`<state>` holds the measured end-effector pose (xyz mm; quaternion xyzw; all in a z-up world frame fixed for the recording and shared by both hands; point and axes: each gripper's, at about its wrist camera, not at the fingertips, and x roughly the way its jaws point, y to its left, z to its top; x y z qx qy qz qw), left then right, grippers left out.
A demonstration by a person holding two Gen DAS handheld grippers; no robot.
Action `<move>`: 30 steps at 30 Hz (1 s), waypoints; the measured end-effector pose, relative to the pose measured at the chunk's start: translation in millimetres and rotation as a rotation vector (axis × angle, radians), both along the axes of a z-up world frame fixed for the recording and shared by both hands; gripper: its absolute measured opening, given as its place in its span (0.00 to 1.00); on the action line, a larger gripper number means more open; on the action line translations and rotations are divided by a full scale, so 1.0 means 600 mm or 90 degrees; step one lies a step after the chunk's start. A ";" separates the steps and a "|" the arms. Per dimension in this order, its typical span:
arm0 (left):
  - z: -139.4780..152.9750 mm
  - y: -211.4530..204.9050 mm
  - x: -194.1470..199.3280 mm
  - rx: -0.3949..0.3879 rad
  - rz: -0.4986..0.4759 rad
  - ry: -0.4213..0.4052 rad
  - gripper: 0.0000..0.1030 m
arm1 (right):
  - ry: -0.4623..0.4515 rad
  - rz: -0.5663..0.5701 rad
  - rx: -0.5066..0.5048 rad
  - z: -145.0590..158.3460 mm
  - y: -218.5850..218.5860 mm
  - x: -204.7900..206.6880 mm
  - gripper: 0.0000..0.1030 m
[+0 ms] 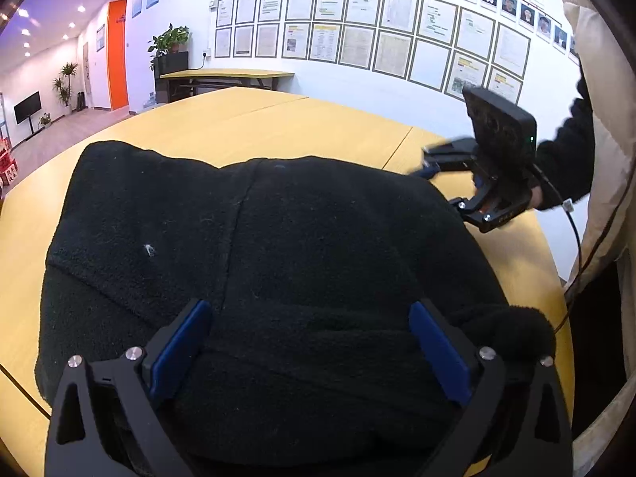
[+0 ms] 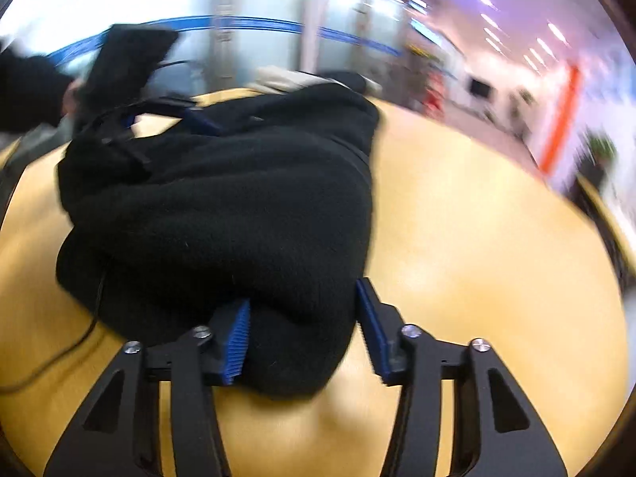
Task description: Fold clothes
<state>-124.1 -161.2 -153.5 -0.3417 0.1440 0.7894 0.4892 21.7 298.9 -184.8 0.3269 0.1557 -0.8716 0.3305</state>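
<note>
A black fleece garment lies bunched in thick folds on the yellow table. My left gripper is open, its blue pads wide apart over the near edge of the garment. At the garment's far right corner is my right gripper, held by a hand in a black sleeve. The right wrist view is blurred. There my right gripper has a thick fold of the garment filling the gap between its blue pads, which press on both sides. My left gripper shows at the cloth's far side.
A person in a pale coat stands at the table's right edge, with a black cable hanging beside them. A second table and a potted plant stand by the wall of framed papers. Bare tabletop lies right of the garment.
</note>
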 end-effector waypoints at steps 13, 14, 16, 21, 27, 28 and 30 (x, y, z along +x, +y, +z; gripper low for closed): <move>0.002 0.019 -0.016 0.003 -0.011 -0.010 1.00 | 0.090 0.056 0.120 0.032 0.010 0.143 0.87; 0.002 0.020 -0.018 0.002 -0.010 -0.011 1.00 | 0.126 0.077 0.149 0.024 -0.009 0.145 0.87; 0.003 0.023 -0.019 -0.001 -0.011 -0.012 1.00 | 0.189 0.102 0.188 0.008 -0.035 0.146 0.87; 0.003 0.031 -0.015 -0.002 -0.010 -0.012 1.00 | 0.304 0.081 0.270 -0.029 -0.069 0.121 0.93; 0.003 0.030 -0.006 -0.003 -0.012 -0.011 1.00 | 0.347 0.120 0.280 -0.052 -0.049 0.147 0.84; 0.003 0.029 -0.005 -0.001 -0.013 -0.011 1.00 | 0.350 0.131 0.283 -0.054 -0.040 0.156 0.83; 0.002 0.027 -0.003 0.003 -0.013 -0.010 1.00 | 0.368 0.168 0.304 -0.060 -0.022 0.180 0.84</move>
